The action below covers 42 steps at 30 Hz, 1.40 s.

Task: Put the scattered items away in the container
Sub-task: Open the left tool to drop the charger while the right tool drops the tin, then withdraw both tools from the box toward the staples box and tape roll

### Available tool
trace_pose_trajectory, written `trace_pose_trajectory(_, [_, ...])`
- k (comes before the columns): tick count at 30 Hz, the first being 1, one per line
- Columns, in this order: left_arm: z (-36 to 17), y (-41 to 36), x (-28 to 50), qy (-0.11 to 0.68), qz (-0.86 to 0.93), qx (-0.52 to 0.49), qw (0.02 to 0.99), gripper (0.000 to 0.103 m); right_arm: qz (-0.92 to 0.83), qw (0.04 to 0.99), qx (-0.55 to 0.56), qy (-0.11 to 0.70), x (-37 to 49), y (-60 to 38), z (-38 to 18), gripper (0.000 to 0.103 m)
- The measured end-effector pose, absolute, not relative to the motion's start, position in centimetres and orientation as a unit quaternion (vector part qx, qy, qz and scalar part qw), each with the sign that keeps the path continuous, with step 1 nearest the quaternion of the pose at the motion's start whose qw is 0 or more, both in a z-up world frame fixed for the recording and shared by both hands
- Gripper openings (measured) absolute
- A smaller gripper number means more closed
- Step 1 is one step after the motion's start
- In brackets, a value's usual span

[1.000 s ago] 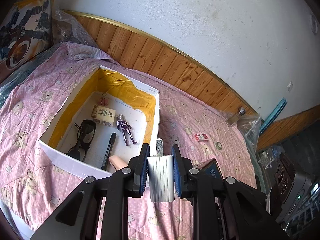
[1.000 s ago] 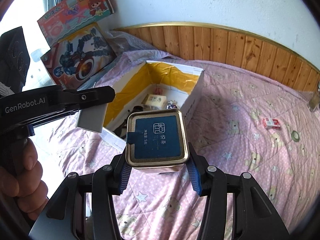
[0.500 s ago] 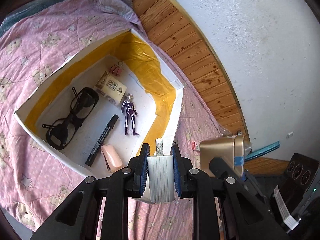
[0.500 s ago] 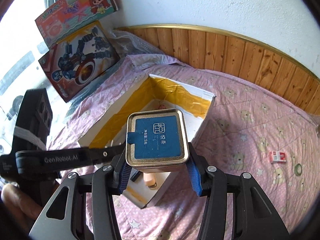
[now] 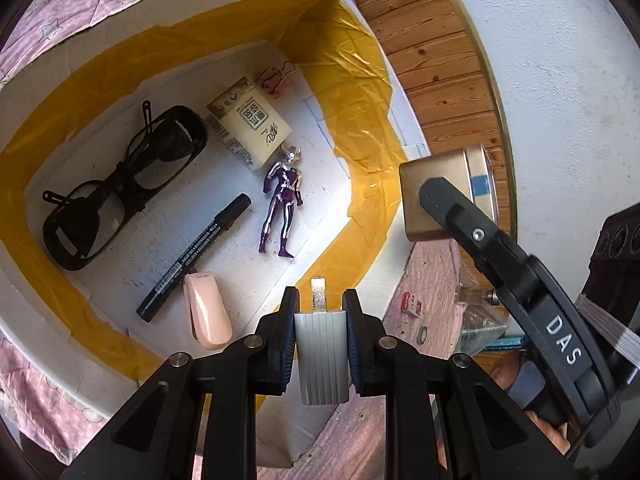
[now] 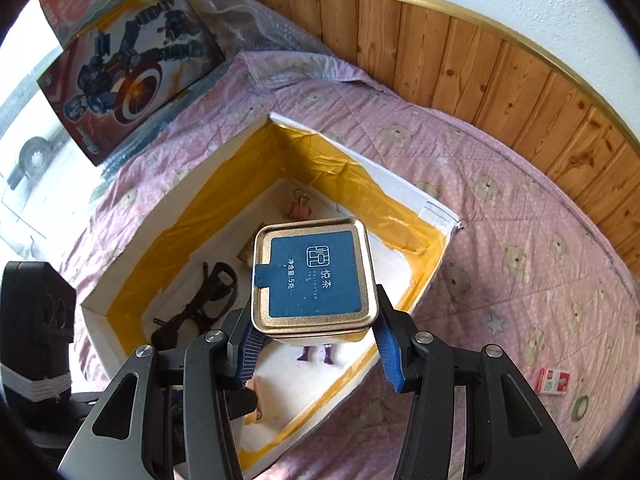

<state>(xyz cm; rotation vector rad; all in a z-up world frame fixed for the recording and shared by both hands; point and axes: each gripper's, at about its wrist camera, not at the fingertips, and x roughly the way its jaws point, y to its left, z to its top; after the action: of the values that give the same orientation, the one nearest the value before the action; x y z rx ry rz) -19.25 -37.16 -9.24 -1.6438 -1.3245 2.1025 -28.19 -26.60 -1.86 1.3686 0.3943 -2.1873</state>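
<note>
Two blue-padded fingers of the left gripper [image 5: 320, 300] are being clamped on a ribbed silver metal block [image 5: 322, 356], held over the near wall of the yellow-lined white foam box [image 5: 248, 20]. Ahead, black glasses [image 5: 120, 184] are lying inside.

From the right wrist, the right gripper [image 6: 316, 344] is being closed on a square gold tin with a blue label [image 6: 314, 276], above that box [image 6: 404, 184].

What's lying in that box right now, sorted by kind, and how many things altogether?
Glasses: 1
Marker: 1
Toy figure: 1
Cream carton: 1
Pink stapler-like thing: 1
Red clip: 1
Total in the box: 6
</note>
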Motion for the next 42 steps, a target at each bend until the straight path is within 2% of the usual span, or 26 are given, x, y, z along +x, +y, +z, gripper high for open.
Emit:
trace_pose_trajectory(7, [-10.3,-36.6,-21.0,-0.431,0.698,-0.569,0.054,0.021,-0.789,0.242,0.529,0.196,-32.2,-26.6,-5.7,0.054])
trace_pose_trajectory(12, [-10.7,-36.9,-21.6,-0.422,0.700,-0.574,0.046,0.024,-0.789,0.221,0.530,0.219,-32.9,-26.6,-6.8,0.055])
trace_pose_trajectory(25, [-7.8,-36.2,-18.7,-0.383,0.735,-0.556,0.060,0.024,-0.816,0.230,0.513,0.135,-30.2,-24.9,-2.9,0.056])
trace_pose_trajectory(36, [-4.3,-35.1,-14.0,-0.284,0.809,-0.512,0.044,0.024,-0.840,0.263,0.468,0.081,-21.2,-23.2,0.6,0.056])
trace_pose_trajectory(42, [-2.3,-33.3,-10.5,-0.189,0.861,-0.468,0.053,0.025,-0.862,0.253,0.437,0.041,-16.1,-20.1,1.0,0.056])
